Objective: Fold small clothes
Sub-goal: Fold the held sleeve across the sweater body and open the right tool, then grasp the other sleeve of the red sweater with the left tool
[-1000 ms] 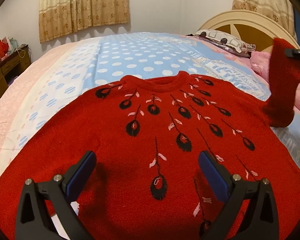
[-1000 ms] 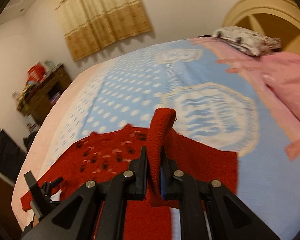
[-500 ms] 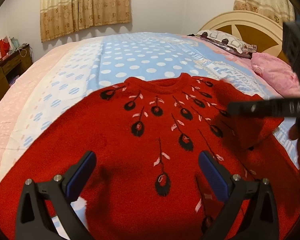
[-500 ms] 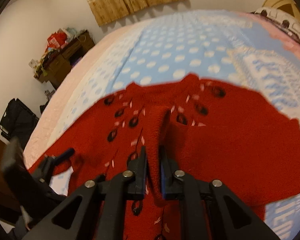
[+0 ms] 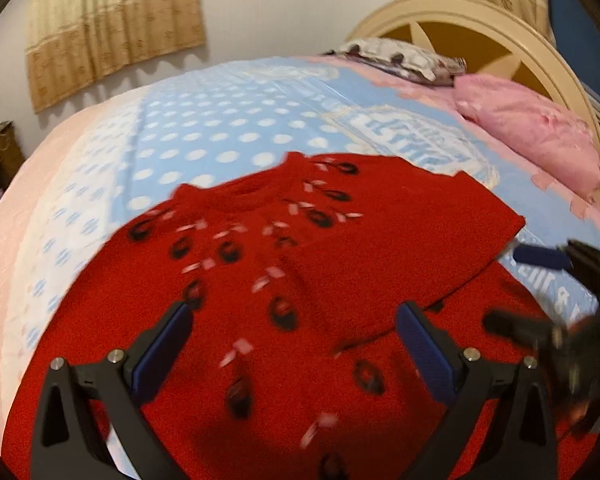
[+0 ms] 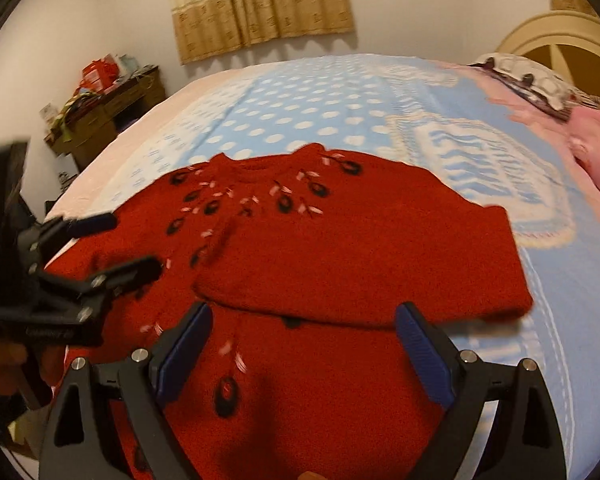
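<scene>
A red knitted sweater [image 5: 260, 288] with black and pink motifs lies flat on the bed, neck away from me; it also shows in the right wrist view [image 6: 340, 248]. Its right sleeve [image 6: 360, 280] is folded across the chest [image 5: 400, 248]. My left gripper [image 5: 296, 344] is open and empty above the sweater's lower middle, and shows at the left of the right wrist view [image 6: 116, 244]. My right gripper [image 6: 304, 352] is open and empty just below the folded sleeve's edge, and appears blurred at the right of the left wrist view [image 5: 540, 292].
The bed has a blue polka-dot and pink cover [image 5: 220, 140]. A pink pillow [image 5: 528, 132] and a patterned pillow [image 5: 400, 58] lie by the headboard [image 5: 460, 20] at the right. A cluttered wooden dresser [image 6: 100, 108] stands left of the bed. Curtains hang behind.
My right gripper carried the sleeve across the chest, let it go and opened. It drew back toward the sweater's hem. My left gripper stayed open and shifted slightly.
</scene>
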Available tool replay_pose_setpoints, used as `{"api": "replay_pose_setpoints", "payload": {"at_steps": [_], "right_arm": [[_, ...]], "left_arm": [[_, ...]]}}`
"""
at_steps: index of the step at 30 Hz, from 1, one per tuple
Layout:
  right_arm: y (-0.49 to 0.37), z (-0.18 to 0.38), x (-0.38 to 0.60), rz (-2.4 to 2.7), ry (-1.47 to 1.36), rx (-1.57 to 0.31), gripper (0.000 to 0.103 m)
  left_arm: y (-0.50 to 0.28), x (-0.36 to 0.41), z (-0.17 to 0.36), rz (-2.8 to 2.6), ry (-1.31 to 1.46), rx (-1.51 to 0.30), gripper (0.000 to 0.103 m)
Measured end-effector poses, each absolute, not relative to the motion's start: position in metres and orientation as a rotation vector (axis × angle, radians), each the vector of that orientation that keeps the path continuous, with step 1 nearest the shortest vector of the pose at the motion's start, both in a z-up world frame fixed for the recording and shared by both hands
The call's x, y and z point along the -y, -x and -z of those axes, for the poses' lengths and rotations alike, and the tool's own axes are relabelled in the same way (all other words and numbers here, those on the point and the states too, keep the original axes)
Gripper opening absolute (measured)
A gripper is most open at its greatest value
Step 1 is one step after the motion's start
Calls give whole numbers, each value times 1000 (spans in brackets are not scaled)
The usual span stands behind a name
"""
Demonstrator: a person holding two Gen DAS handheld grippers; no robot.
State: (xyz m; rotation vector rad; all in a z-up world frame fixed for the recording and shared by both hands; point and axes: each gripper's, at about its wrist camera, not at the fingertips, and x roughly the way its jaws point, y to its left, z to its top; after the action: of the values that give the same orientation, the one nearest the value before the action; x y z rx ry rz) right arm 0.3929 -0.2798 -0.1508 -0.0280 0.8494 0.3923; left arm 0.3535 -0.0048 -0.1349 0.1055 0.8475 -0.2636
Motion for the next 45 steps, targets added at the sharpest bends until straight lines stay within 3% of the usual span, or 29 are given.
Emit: {"api": "replay_pose_setpoints", "payload": {"at_steps": [7, 9, 10, 12, 20, 27, 45], "right_arm": [[-374, 163, 281, -393, 105, -809, 93], [-370, 161, 283, -396, 97, -794, 93], [-368, 159, 284, -396, 93, -778, 93], [-365, 159, 285, -395, 92, -762, 93], [-364, 167, 282, -398, 107, -783, 93], [-361, 172, 277, -392, 134, -801, 93], [-363, 176, 306, -364, 40, -891, 93]], "left_arm": [[-401, 32, 175, 256, -127, -969, 70], [-408, 30, 183, 285, -68, -999, 53], [-408, 28, 183, 298, -20, -993, 50], [-406, 27, 181, 306, 2, -988, 15], [-378, 8, 133, 365, 19, -877, 13], [-359, -58, 105, 258, 51, -797, 13], [-339, -113, 168, 154, 141, -899, 13]]}}
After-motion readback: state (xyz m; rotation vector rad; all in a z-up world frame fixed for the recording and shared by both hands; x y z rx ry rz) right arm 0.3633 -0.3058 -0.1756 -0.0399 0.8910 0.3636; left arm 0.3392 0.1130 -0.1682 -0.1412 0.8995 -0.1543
